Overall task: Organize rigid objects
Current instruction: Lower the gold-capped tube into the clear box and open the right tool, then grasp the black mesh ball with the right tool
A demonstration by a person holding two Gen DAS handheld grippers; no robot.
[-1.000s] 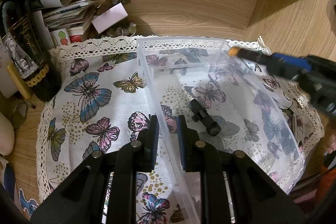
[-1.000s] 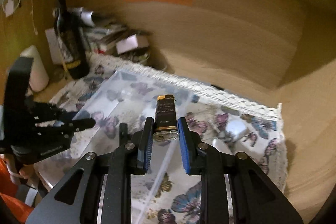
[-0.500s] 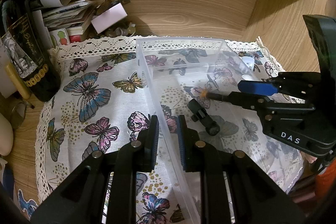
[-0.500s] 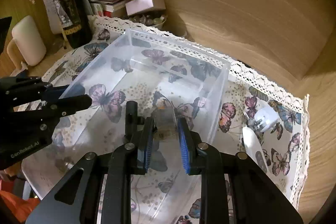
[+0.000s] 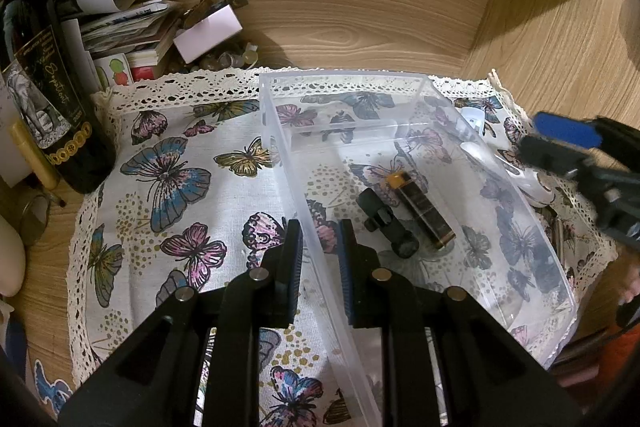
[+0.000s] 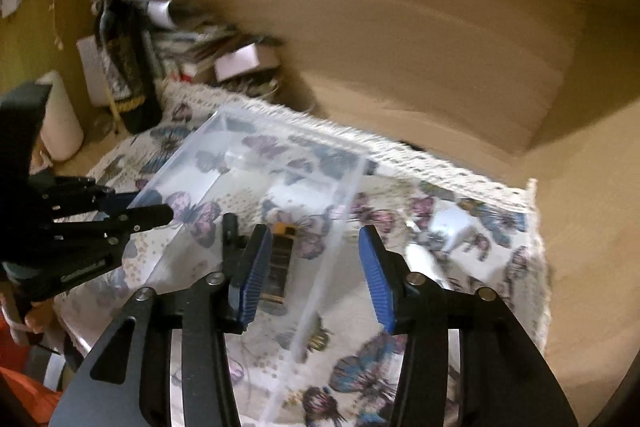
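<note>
Inside the clear plastic bin (image 5: 420, 155), on its floor, lies a dark, slim lighter-like stick (image 5: 424, 211) with a glossy brown body, boxy edges and an orange-yellow cap at its far end. Just beside it, on its left in the left wrist view, rests a matte black cylindrical clip piece (image 5: 386, 223) with a small side tab and a round end; whether the two touch cannot be told. The bin is rectangular, thin-walled and see-through, so the print beneath shows through its bottom.

Under the bin spreads a white woven cloth (image 5: 180, 195) printed with pink, blue and gold butterflies and edged with lace. On the cloth outside the bin's far wall lie white, smooth, rounded plastic pieces (image 5: 524, 179). Beyond the cloth stands a dark glass bottle (image 5: 44, 99) with a gold-lettered label, next to a loose heap of papers and small boxes (image 5: 132, 27) against the wood-grain panel (image 5: 360, 7).

The left gripper (image 5: 318, 263) has its ribbed blue pads pressed on the bin's near side wall, one pad inside and one outside, jaws clamped on that thin plastic. The right gripper (image 6: 314, 269) hangs above the bin with its jaws opening, blue pads (image 6: 376, 275) well apart; nothing is gripped between them, and the stick lies below, free of both.
</note>
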